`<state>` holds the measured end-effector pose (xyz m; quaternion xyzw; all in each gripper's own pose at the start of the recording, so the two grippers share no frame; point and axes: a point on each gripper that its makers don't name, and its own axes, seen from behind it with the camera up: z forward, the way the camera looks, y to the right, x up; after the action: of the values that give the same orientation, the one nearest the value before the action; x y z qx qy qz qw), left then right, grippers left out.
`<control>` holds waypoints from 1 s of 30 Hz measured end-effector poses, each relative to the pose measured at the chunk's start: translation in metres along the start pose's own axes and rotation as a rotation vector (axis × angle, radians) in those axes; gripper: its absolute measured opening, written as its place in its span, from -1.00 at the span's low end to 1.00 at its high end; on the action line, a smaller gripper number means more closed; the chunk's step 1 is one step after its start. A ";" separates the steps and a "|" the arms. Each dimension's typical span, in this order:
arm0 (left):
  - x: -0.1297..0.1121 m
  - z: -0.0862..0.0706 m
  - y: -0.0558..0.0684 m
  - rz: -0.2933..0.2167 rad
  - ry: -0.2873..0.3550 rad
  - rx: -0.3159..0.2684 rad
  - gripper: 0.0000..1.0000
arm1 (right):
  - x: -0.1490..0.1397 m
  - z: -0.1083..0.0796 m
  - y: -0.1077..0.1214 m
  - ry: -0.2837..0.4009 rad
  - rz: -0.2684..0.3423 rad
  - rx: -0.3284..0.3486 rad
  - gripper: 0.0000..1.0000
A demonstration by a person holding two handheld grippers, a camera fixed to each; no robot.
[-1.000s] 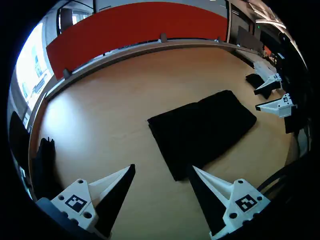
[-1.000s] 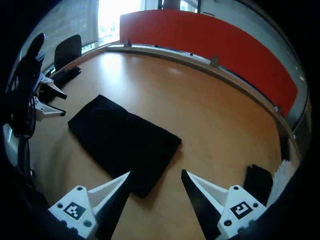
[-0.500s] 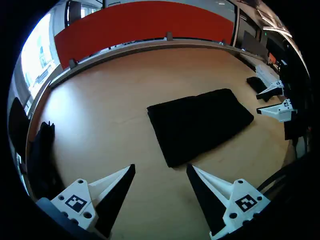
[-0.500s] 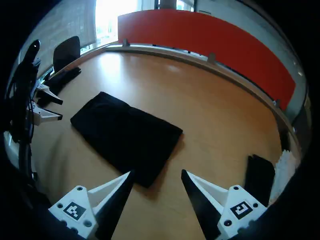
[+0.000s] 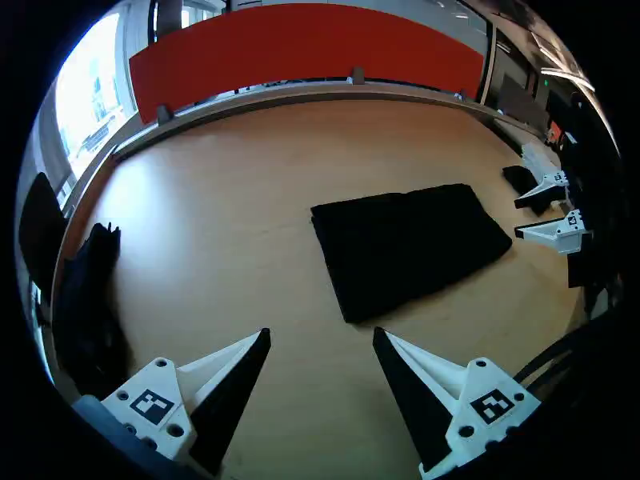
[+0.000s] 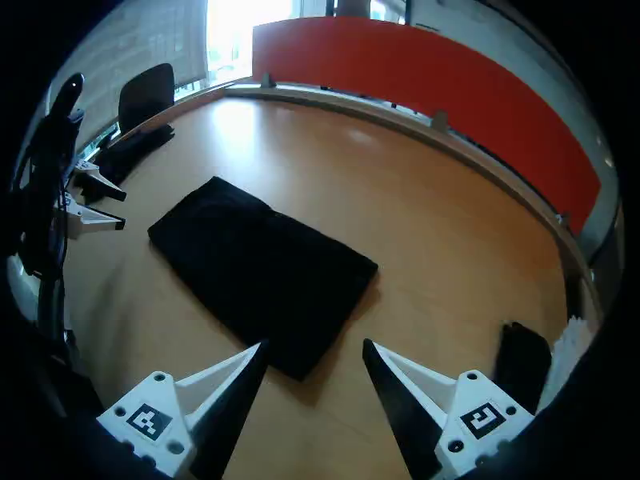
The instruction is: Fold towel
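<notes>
A black towel [image 5: 408, 244] lies folded flat as a rectangle on the wooden table [image 5: 232, 216]. My left gripper [image 5: 320, 352] hovers open just short of the towel's near corner, nothing between its fingers. In the right gripper view the same towel [image 6: 260, 268] lies ahead, and my right gripper [image 6: 312, 364] stands open over its near edge, empty. The right gripper [image 5: 552, 208] shows far right in the left gripper view. The left gripper [image 6: 96, 200] sits at the left of the right gripper view, beyond the towel's far end.
A red partition [image 5: 312, 44] runs along the table's far edge. Dark folded cloth [image 5: 88, 304] lies at the table's left end near a black chair [image 6: 144, 96]. Another dark pile [image 6: 520, 360] and white cloth [image 6: 572, 344] sit at the right end.
Both grippers drew back a little from the towel and stayed open. The towel has not moved on the table.
</notes>
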<state>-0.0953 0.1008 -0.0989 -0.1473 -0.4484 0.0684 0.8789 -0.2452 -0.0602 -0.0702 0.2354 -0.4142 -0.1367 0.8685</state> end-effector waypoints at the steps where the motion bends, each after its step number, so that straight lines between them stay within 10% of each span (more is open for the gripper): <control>1: -0.001 -0.001 -0.001 -0.006 0.000 0.003 0.90 | 0.001 0.001 0.000 -0.001 -0.005 0.003 0.78; 21: -0.017 -0.009 -0.007 -0.061 -0.013 0.024 0.90 | -0.010 0.012 -0.007 -0.051 -0.081 0.056 0.77; 30: -0.023 -0.012 -0.007 -0.074 -0.018 0.025 0.90 | -0.034 0.015 -0.009 -0.103 -0.092 0.091 0.43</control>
<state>-0.0991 0.0861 -0.1207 -0.1192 -0.4604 0.0429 0.8786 -0.2784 -0.0577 -0.0891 0.2860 -0.4530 -0.1697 0.8272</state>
